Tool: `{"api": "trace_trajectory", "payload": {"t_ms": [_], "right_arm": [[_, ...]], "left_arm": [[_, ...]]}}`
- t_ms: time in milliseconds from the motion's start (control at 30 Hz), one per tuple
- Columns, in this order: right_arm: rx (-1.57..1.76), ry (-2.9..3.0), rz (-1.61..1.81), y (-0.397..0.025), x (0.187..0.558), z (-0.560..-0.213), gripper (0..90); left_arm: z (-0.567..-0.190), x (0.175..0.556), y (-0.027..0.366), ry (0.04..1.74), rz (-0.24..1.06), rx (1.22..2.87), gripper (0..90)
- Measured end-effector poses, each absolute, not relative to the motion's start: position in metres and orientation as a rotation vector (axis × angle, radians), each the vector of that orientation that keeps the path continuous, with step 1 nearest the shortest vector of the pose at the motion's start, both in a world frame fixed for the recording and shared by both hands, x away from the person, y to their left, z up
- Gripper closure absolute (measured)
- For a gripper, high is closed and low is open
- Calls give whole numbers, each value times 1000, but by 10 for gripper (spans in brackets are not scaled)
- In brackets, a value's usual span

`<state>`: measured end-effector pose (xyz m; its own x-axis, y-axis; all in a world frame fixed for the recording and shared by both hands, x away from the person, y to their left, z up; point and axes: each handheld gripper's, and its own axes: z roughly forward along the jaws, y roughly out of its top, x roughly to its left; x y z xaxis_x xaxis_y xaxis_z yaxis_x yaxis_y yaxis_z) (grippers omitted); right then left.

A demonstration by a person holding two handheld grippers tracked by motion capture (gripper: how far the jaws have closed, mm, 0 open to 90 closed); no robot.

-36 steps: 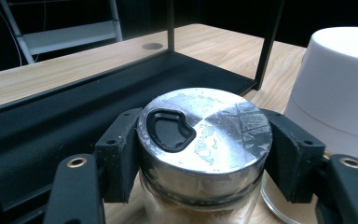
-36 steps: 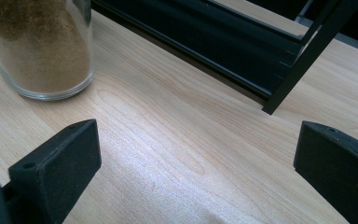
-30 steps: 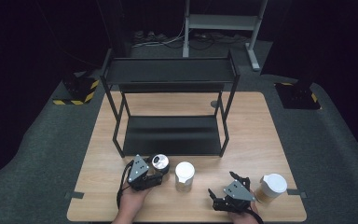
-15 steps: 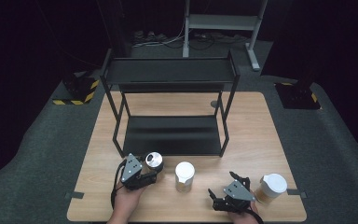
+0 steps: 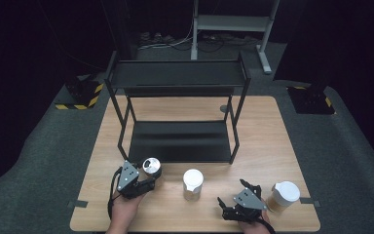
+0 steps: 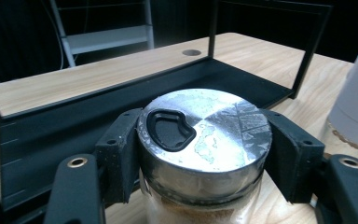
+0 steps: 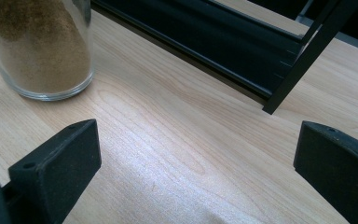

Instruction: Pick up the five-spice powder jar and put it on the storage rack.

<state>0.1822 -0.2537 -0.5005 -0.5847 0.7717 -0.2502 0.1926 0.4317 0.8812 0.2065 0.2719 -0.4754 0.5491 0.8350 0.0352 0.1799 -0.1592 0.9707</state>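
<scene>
At the tabletop's (image 5: 272, 126) near left, the left hand-held gripper (image 5: 148, 181) clamps a glass spice jar (image 5: 151, 167) below its metal lid, both jaws pressed to its sides; the left gripper view cuts off the jar's base. The jar sits just in front of the black rack's (image 5: 180, 141) lower shelf. At centre stands a second jar (image 5: 192, 184) with a white lid. To the right, the right hand-held gripper (image 5: 231, 202) rests with jaws spread wide and holding nothing, beside one lidded paper cup (image 5: 283, 195). Two jars, one cup, one rack.
</scene>
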Motion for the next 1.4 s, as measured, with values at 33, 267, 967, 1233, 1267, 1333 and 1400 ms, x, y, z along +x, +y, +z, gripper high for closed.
{"api": "trace_trajectory", "payload": {"t_ms": [33,267,967,1233,1267,1333,1400], "right_arm": [[809,2029,1132,-254,182,-501,0],[807,2030,1131,-254,182,-501,1],[810,2029,1137,-254,182,-501,0],[809,2028,1138,-255,182,-501,0],[811,2026,1139,-255,182,-501,0],[812,2026,1139,-255,182,-501,1],[811,2027,1138,-254,182,-501,1]], "left_arm": [[-475,206,273,870,729,1656,351],[-472,203,280,895,753,1639,351],[-463,202,288,950,806,1580,350],[-457,207,287,957,824,1564,350],[-457,207,287,959,825,1561,350],[-456,209,286,958,826,1556,350],[-455,210,286,959,828,1556,350]]}}
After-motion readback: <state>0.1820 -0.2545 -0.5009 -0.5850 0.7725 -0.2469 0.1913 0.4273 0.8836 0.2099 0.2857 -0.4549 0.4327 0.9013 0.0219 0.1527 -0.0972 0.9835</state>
